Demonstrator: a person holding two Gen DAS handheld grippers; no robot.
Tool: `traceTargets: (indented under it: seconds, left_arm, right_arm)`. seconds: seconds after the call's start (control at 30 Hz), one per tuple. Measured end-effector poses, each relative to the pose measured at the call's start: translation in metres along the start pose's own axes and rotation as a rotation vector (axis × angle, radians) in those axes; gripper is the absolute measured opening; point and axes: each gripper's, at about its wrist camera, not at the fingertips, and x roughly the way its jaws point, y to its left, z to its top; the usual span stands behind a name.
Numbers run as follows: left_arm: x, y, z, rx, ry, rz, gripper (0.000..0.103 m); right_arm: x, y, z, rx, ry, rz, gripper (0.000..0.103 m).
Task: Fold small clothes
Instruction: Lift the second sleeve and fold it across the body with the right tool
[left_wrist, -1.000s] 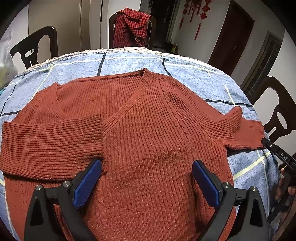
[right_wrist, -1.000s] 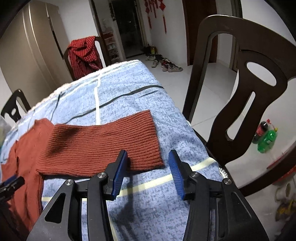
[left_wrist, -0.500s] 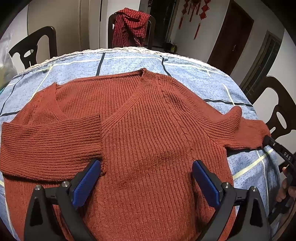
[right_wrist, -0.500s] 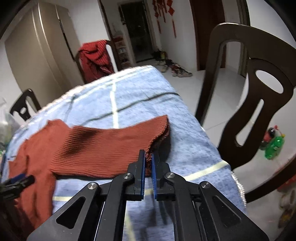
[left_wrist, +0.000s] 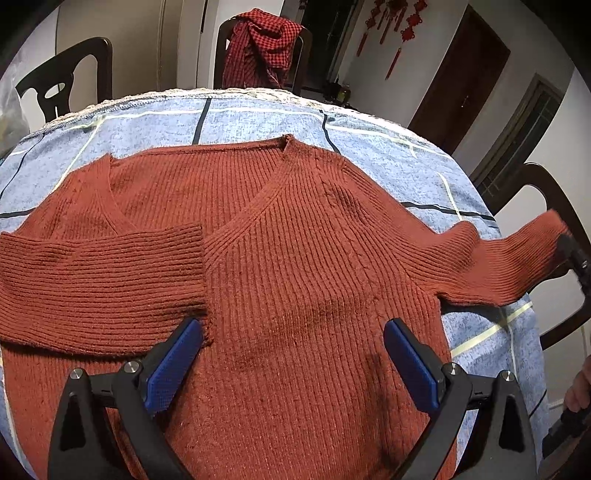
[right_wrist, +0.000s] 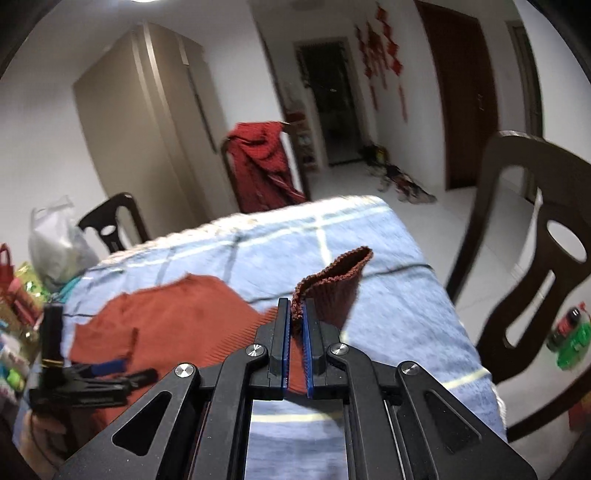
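Observation:
A rust-red ribbed V-neck sweater (left_wrist: 295, 258) lies flat on the blue checked tablecloth (left_wrist: 258, 122). Its left sleeve (left_wrist: 99, 284) is folded across the chest. My left gripper (left_wrist: 291, 350) hangs open just above the sweater's lower body, blue pads wide apart with nothing between them. My right gripper (right_wrist: 295, 321) is shut on the cuff of the right sleeve (right_wrist: 332, 284) and holds it up off the cloth. In the left wrist view that sleeve (left_wrist: 517, 258) stretches out to the right table edge, with the right gripper (left_wrist: 570, 247) at its end.
Dark wooden chairs stand around the table: one at the right edge (right_wrist: 535, 266), one at the far side draped with a red checked garment (left_wrist: 262, 48), one far left (left_wrist: 62, 88). Bags and clutter (right_wrist: 22, 295) sit beyond the table's left side.
My right gripper shut on the right sleeve's cuff and lifted it off the tablecloth, pulling the sleeve up. The left gripper stayed open in the same place.

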Motion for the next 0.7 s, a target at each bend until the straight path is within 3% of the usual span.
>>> traceTargets:
  seconds: [0.3, 0.5, 0.7]
  left_arm:
    - [-0.006, 0.005, -0.003, -0.022, 0.019, -0.034, 0.099]
    - [-0.019, 0.018, -0.007, -0.056, 0.031, -0.087, 0.099]
    - [-0.039, 0.036, -0.010, -0.061, 0.002, -0.078, 0.099]
  right_arm:
    - [0.005, 0.045, 0.015, -0.088, -0.002, 0.119, 0.006]
    - [0.022, 0.082, 0.015, -0.145, 0.039, 0.227, 0.006]
    - [0.041, 0.110, 0.010, -0.175, 0.093, 0.312, 0.006]
